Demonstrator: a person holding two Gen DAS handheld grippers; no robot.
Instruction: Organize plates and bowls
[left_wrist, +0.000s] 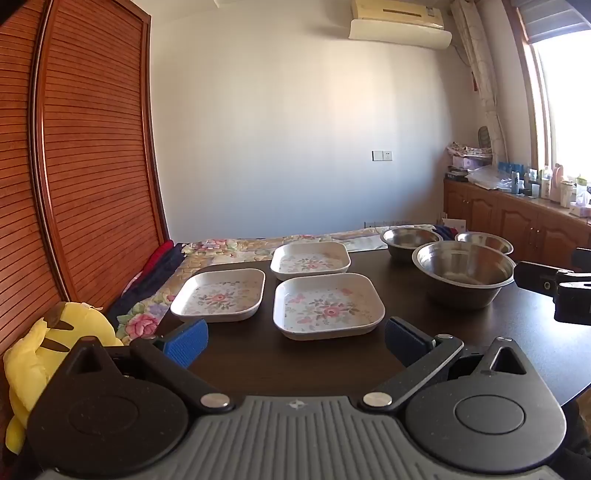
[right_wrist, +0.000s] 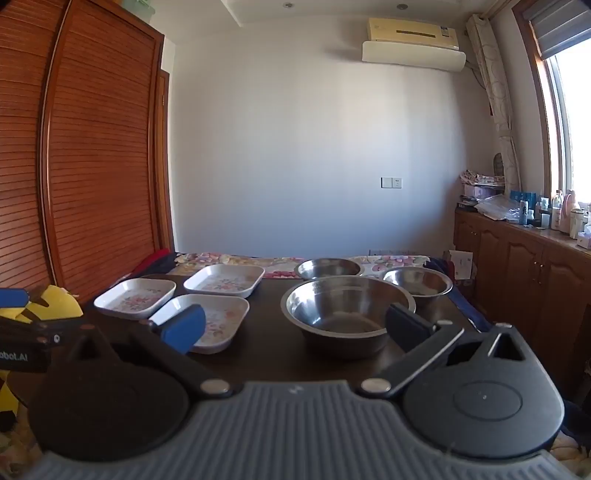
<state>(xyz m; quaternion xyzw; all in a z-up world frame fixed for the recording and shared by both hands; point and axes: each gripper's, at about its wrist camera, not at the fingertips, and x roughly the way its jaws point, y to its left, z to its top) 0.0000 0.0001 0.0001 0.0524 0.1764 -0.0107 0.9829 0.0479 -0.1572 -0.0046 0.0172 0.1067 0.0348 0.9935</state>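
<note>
While the left claw (left_wrist: 293, 341) stands wide open and holds nothing, three square plates with pink flowers sit on the dark table (left_wrist: 314, 363) ahead of it. The nearest plate (left_wrist: 328, 305) lies just past its blue fingertips (left_wrist: 186, 341). Three shiny metal bowls stand off to its right, the big bowl (left_wrist: 464, 271) closest.

From the right claw (right_wrist: 295, 328), also wide open and empty, the big bowl (right_wrist: 347, 312) sits right in front, near its right finger. The nearest plate (right_wrist: 221, 321) lies partly behind its left blue fingertip (right_wrist: 183, 326).
</note>
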